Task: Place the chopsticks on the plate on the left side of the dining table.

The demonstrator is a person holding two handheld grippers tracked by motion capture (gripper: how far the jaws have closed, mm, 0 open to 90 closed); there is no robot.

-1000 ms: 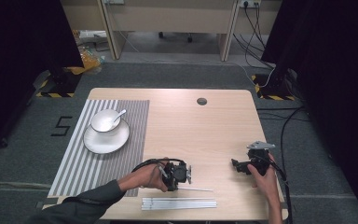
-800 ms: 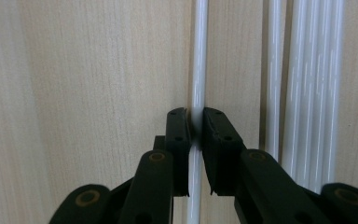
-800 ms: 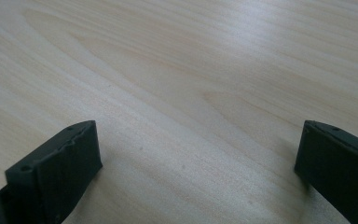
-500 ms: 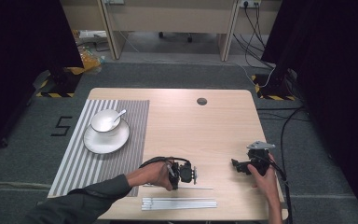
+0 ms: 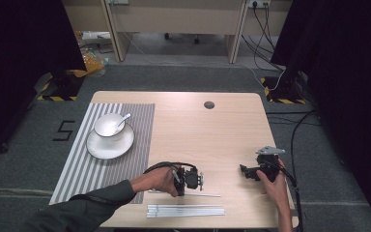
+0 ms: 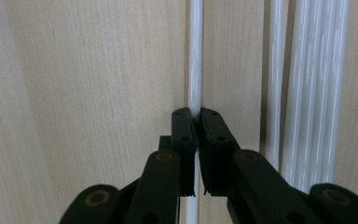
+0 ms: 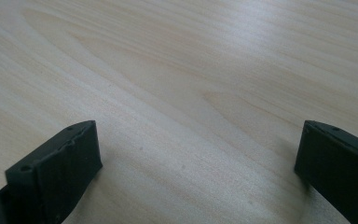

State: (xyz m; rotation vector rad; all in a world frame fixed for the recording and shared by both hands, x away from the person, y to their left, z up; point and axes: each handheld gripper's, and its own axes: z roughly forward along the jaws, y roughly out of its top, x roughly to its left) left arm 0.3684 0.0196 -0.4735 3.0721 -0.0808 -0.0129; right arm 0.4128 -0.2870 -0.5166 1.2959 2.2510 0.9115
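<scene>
My left gripper [image 6: 196, 114] is shut on a thin white stick [image 6: 195, 56] that lies on the wooden table [image 5: 212, 130]. Both pads press on the stick's sides. In the high view the left gripper [image 5: 181, 189] points down at this single stick [image 5: 203, 195] near the table's front edge. A bundle of several like sticks [image 5: 186, 210] lies just in front of it, and in the left gripper view the bundle [image 6: 307, 93] runs along the right. My right gripper [image 5: 244, 170] rests at the front right, and its jaws [image 7: 196, 149] stand wide open over bare wood.
A striped placemat [image 5: 82, 164] covers the table's left side. On it stands a white plate [image 5: 107, 147] with a white bowl [image 5: 108, 125] and a spoon [image 5: 124, 118]. A round cable hole [image 5: 209, 105] sits near the far edge.
The left hand has shifted a touch to the right over the single stick. The right hand has kept still.
</scene>
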